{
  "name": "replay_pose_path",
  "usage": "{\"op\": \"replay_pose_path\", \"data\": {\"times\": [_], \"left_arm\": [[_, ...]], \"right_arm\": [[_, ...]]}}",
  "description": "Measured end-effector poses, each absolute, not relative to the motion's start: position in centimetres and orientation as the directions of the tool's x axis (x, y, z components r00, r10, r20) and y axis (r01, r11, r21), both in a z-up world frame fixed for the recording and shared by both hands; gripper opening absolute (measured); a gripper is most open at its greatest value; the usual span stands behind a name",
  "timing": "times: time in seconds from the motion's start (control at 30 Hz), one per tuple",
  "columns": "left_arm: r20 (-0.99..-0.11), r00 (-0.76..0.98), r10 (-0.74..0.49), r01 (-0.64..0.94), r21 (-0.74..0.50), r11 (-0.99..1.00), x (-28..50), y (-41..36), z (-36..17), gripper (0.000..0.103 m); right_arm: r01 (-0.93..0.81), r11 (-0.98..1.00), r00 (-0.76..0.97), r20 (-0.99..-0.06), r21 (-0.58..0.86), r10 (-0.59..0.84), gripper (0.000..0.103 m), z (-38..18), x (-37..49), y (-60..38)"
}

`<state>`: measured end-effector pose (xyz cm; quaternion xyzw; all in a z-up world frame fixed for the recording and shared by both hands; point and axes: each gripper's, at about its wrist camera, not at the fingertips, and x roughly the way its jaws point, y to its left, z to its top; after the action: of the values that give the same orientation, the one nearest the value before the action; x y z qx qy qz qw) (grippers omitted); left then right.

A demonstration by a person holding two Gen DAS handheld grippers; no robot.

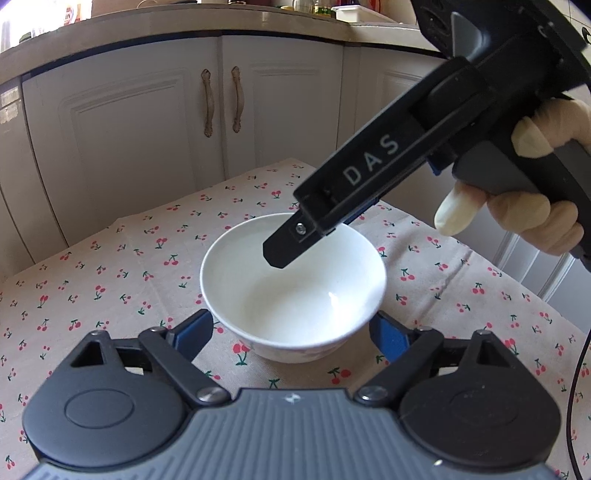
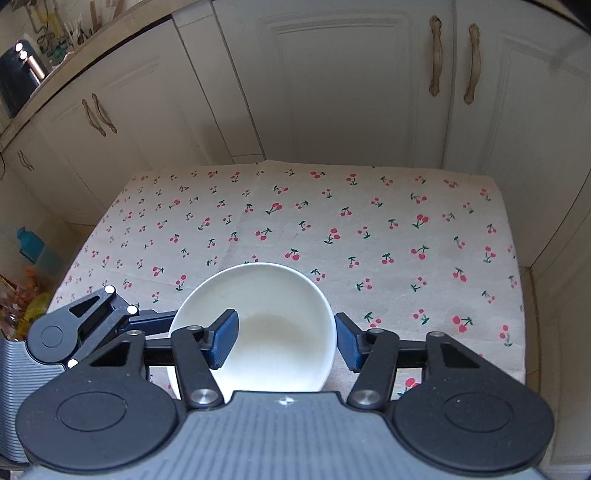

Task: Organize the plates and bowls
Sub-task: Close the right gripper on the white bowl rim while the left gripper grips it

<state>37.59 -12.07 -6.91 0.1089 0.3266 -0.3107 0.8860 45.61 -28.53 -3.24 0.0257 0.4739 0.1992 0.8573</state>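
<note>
A white bowl (image 1: pixel 295 291) stands upright on the cherry-print tablecloth (image 1: pixel 110 280). My left gripper (image 1: pixel 291 336) is open, its blue pads either side of the bowl's near wall, low at the table. My right gripper (image 1: pixel 291 251) comes in from the upper right, one finger inside the bowl's far rim. In the right wrist view the bowl (image 2: pixel 258 332) sits between my right gripper's (image 2: pixel 284 339) open pads: the left pad (image 2: pixel 221 343) is inside the bowl, the right pad is outside its rim. My left gripper's linkage (image 2: pixel 85 325) shows at the left.
White kitchen cabinets (image 1: pixel 184 110) with curved handles stand behind the table, under a countertop (image 1: pixel 184 22) with jars and boxes. The tablecloth (image 2: pixel 369 229) stretches beyond the bowl to the table's far edge. A gloved hand (image 1: pixel 517 214) holds the right gripper. Clutter and a blue container (image 2: pixel 29 243) lie left of the table.
</note>
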Motion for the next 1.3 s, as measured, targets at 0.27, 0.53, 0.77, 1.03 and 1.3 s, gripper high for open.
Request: {"op": "replay_pose_path", "data": {"times": [0.27,0.53,0.77,1.03,1.3], "left_arm": [[-0.644,0.589,-0.489,0.632,-0.011,0.775,37.7,-12.3,-6.8,0.09],[-0.649,0.577,-0.496,0.636,-0.024,0.771,37.9,-12.1,-6.8,0.09],[-0.663,0.57,-0.486,0.638,-0.017,0.77,37.6,-12.2,-6.6,0.09],[-0.667,0.555,-0.497,0.647,-0.029,0.762,36.0,-11.6,-5.2,0.09],[-0.667,0.548,-0.505,0.661,-0.024,0.75,32.6,-10.2,-2.1,0.09]], "right_arm": [[-0.307,0.918,0.454,-0.809,0.251,0.373,0.055,-3.4,46.3,-28.7],[-0.312,0.924,0.455,-0.819,0.22,0.349,0.054,-3.4,46.2,-28.1],[-0.306,0.929,0.469,-0.816,0.209,0.338,0.054,-3.1,45.5,-27.7],[-0.306,0.931,0.479,-0.814,0.198,0.33,0.054,-1.8,43.7,-27.3],[-0.322,0.921,0.486,-0.796,0.22,0.36,0.054,0.6,40.0,-26.6]]}}
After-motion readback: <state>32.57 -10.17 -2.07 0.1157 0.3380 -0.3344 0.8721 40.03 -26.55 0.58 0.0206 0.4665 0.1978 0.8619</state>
